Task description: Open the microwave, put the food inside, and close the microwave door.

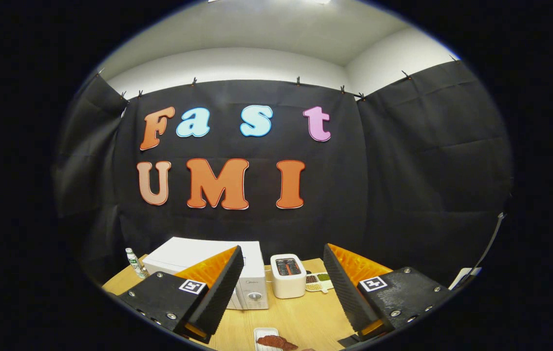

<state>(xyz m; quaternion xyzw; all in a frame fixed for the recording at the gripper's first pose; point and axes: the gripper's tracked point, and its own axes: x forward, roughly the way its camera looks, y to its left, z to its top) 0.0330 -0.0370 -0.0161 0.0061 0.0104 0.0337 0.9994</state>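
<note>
A white microwave (208,263) stands on the wooden table (305,317), door shut, its dials facing me; my left finger covers part of its front. A small white tray with reddish-brown food (272,341) lies on the table close to me, between and below my fingers. My gripper (283,280) is held above the table, open, with nothing between its fingers.
A white toaster (287,275) stands right of the microwave. A small divided dish with beans (318,282) lies beside the toaster. A small bottle (135,263) stands left of the microwave. Black cloth walls close the booth behind and at both sides.
</note>
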